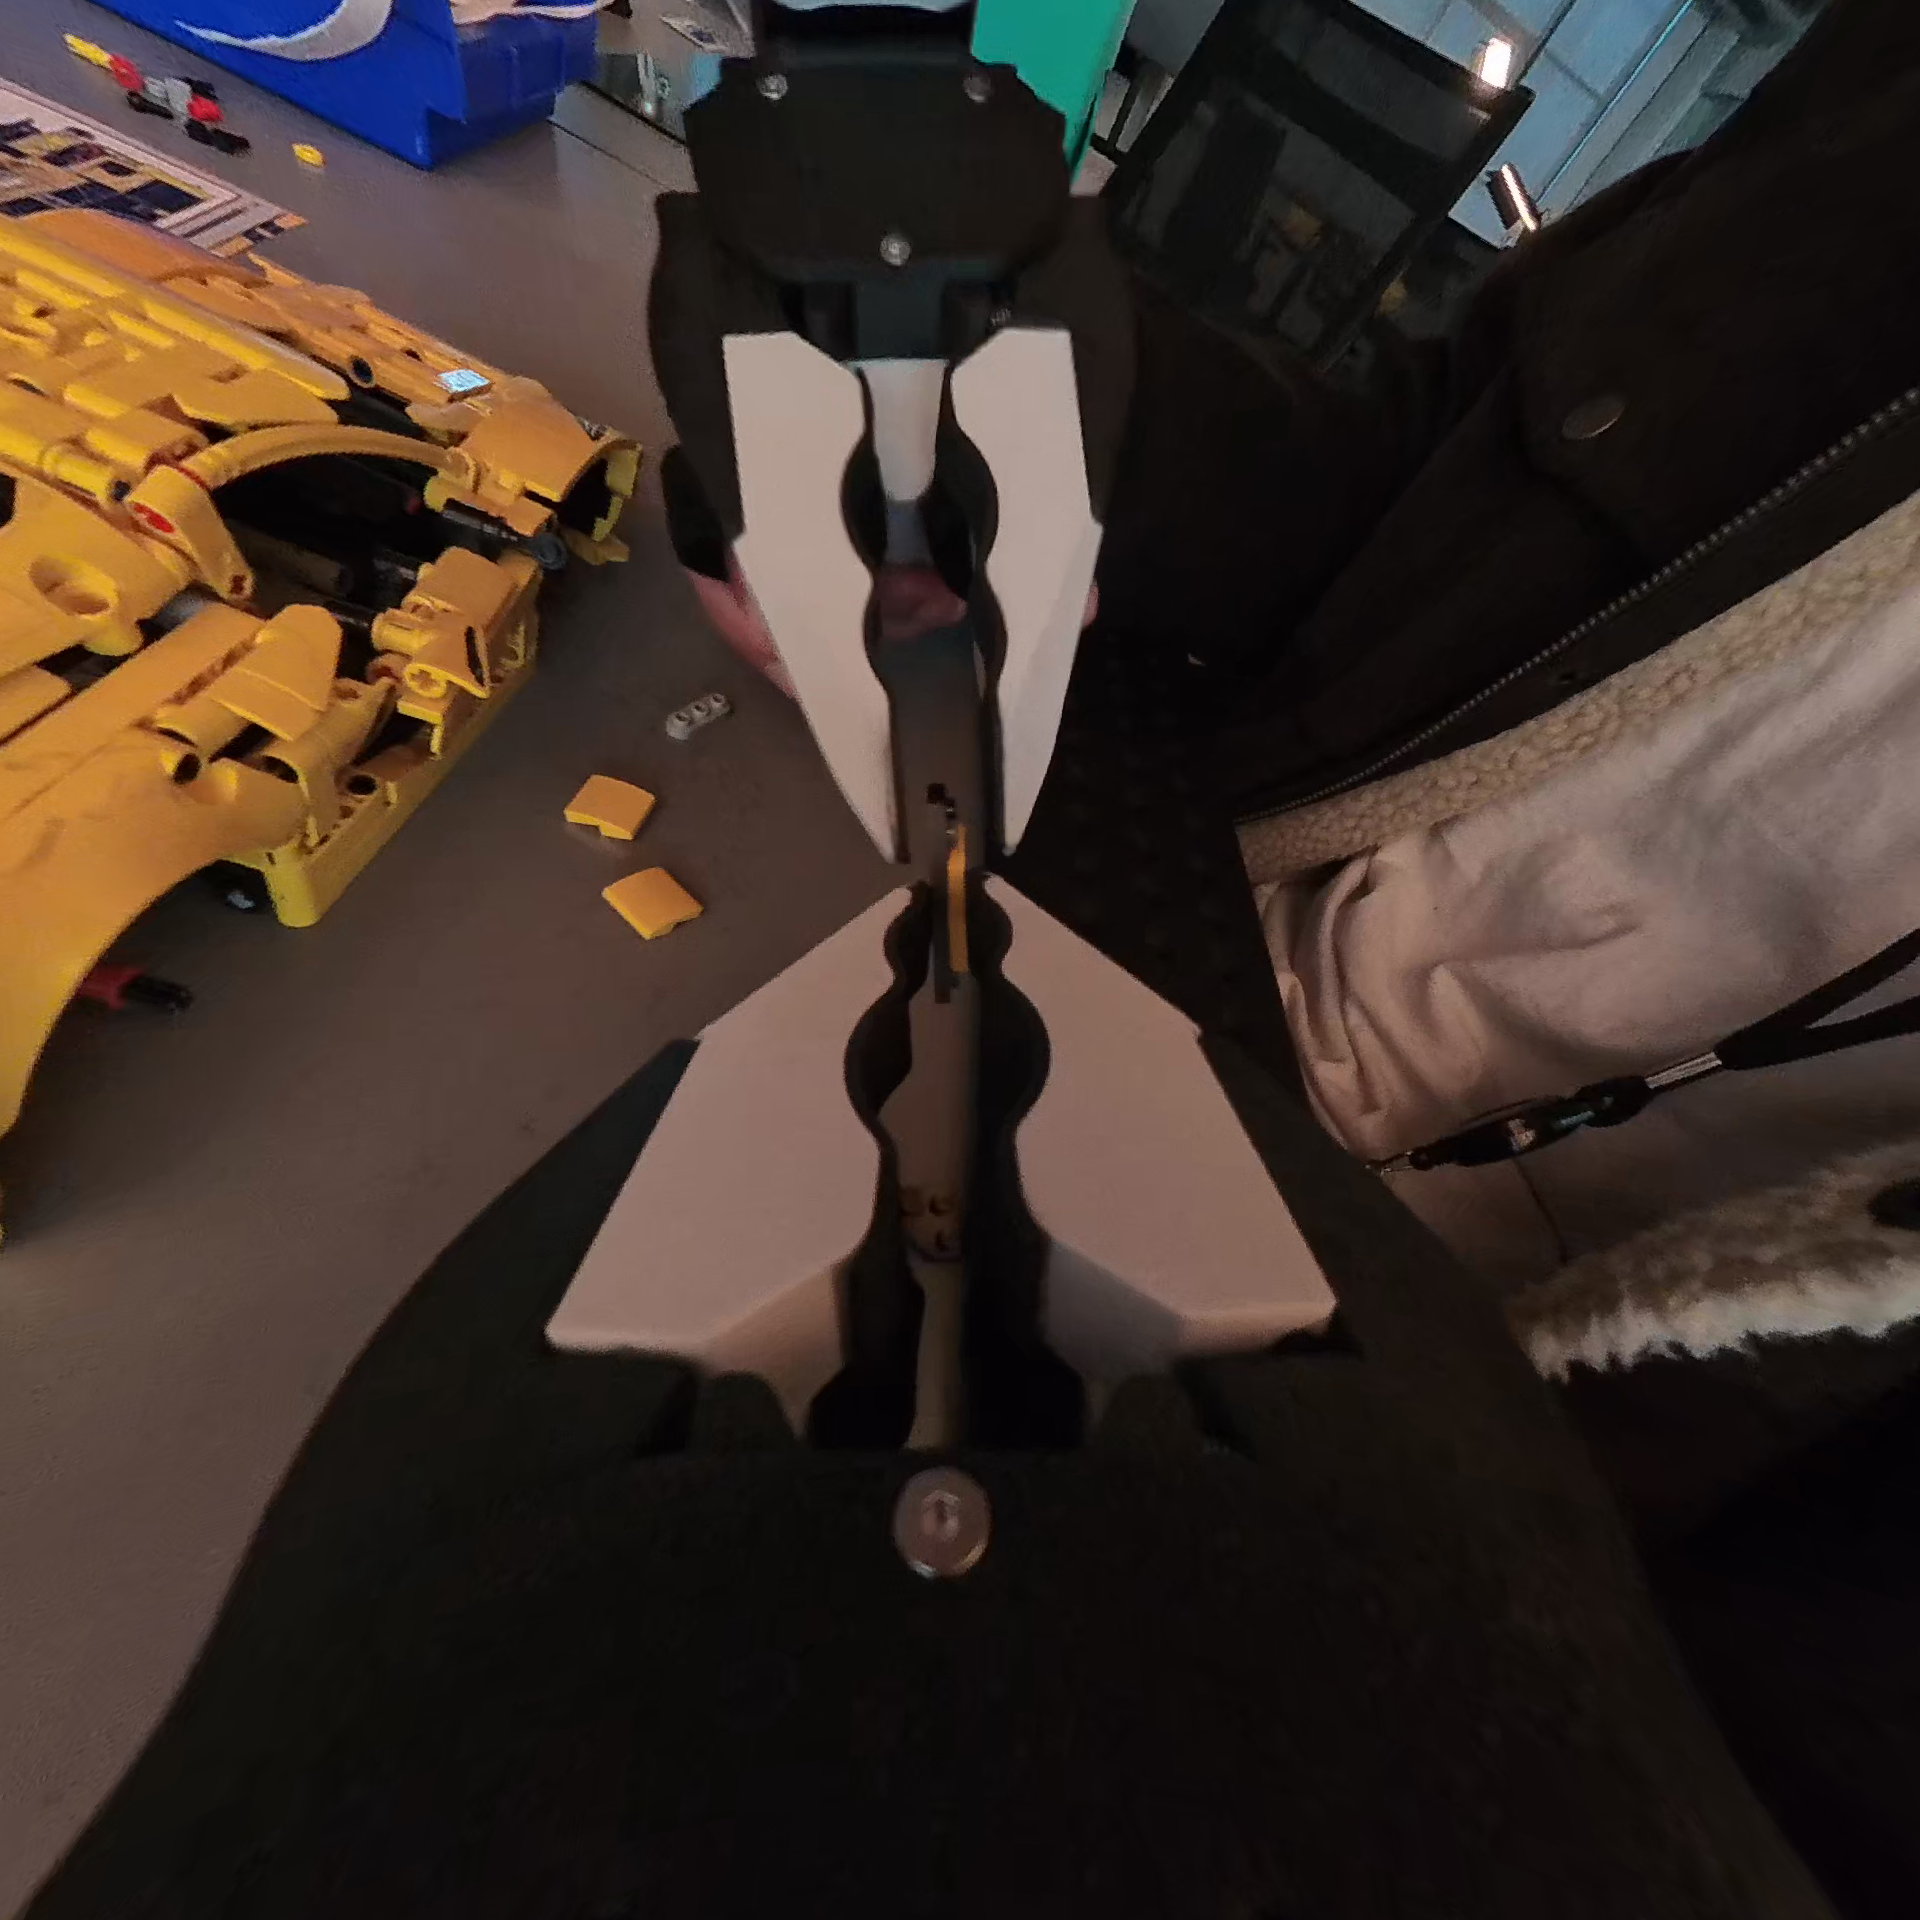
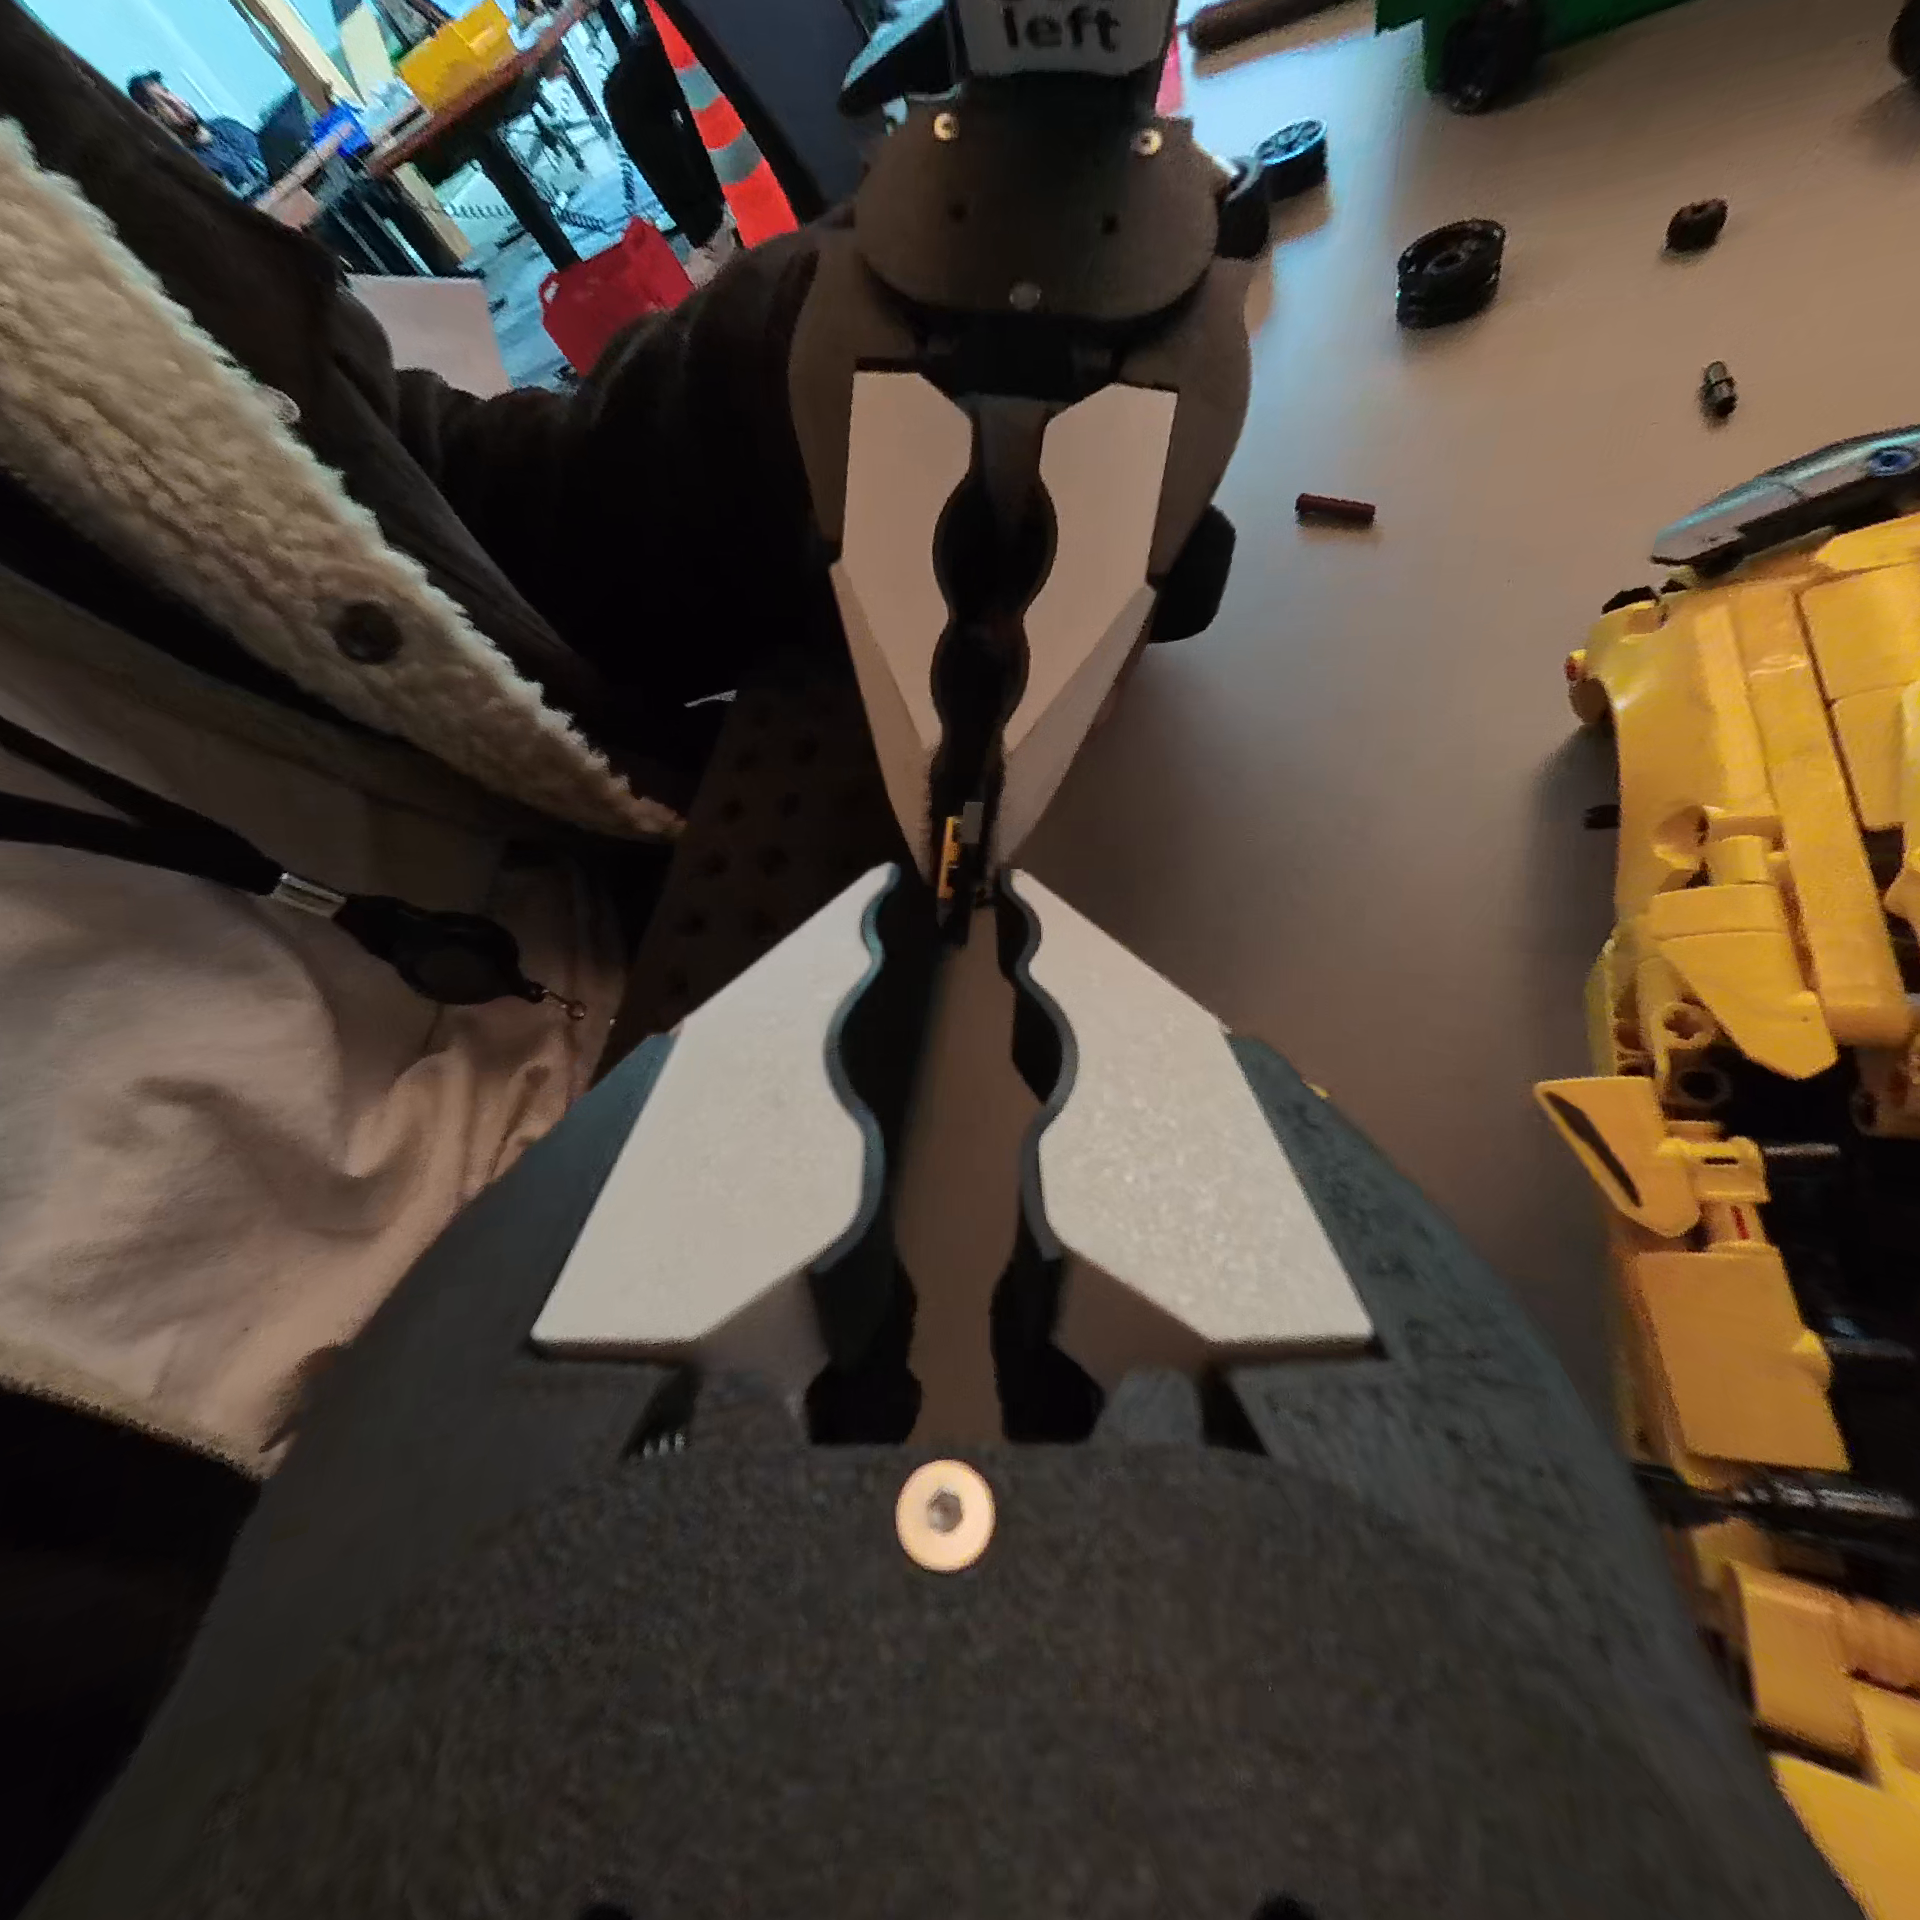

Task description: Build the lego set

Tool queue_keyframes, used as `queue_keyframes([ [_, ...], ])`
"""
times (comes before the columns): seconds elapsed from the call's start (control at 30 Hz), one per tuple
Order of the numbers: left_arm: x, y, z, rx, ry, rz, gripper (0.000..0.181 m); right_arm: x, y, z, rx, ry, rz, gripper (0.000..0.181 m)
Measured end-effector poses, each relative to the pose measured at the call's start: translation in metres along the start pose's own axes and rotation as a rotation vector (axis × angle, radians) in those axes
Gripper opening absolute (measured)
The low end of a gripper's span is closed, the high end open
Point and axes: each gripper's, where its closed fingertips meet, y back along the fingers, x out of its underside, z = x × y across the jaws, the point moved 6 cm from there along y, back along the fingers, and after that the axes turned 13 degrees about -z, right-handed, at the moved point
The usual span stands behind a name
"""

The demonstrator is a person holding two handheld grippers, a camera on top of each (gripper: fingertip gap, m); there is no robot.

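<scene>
left claw (image 1: 951,894) and right claw (image 2: 961,883) are nose to nose above the table (image 1: 436,1091), tips almost touching, and pinched between them is a small yellow piece (image 1: 957,909) with a thin black piece (image 1: 942,805) pressed against it. the left claw is clenched on the yellow piece, its tips closed right down on it. the right claw is closed to a narrow slit as well, gripping the black end of the same little pair. so the step in hand looks like a mid-air join, two small parts being pushed together before they go anywhere near the model. exactly how the two parts lock i cannot tell, they are tiny and edge-on. the big yellow car (image 1: 239,582) sits on the table off to the side, well apart from the claws, with an open gap in its bodywork. two loose yellow tiles (image 1: 610,805) and a small grey piece (image 1: 697,715) lie beside it, black wheels (image 2: 1449,272) farther off. next move, by my reading: a straight, square squeeze along the line of the claws until the parts seat, then one claw lets go and the other carries the pair over to the car. any twist and the piece could pop out.
</scene>
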Motion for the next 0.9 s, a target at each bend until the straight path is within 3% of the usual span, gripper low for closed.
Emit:
queue_keyframes([
  [0.1, 0.001, -0.001, 0.000, -0.003, -0.010, 0.010, 0.006, 0.001, -0.002, 0.001, 0.031, 0.017, 0.005, 0.007],
  [0.47, 0.015, -0.008, 0.000, -0.042, -0.084, 0.138, 0.005, 0.014, -0.007, 0.000, 0.059, 0.008, 0.192, 0.006],
  [0.53, 0.009, -0.005, 0.003, -0.058, -0.054, 0.079, 0.005, 0.009, -0.005, -0.004, 0.064, -0.032, 0.124, 0.006],
  [0.63, -0.009, 0.005, 0.008, -0.087, 0.006, -0.089, 0.006, -0.009, 0.003, -0.006, 0.114, 0.061, -0.066, 0.010],
  [0.73, -0.024, 0.023, 0.024, -0.159, 0.144, -0.273, 0.006, -0.023, 0.006, -0.008, 0.299, 0.199, -0.164, 0.043],
  [0.83, -0.035, 0.037, 0.032, -0.153, 0.298, -0.465, 0.005, -0.032, -0.005, -0.003, 0.516, 0.318, -0.251, 0.053],
  [0.9, -0.035, 0.038, 0.034, -0.144, 0.349, -0.507, 0.005, -0.034, -0.017, -0.004, 0.634, 0.393, -0.258, 0.060],
])
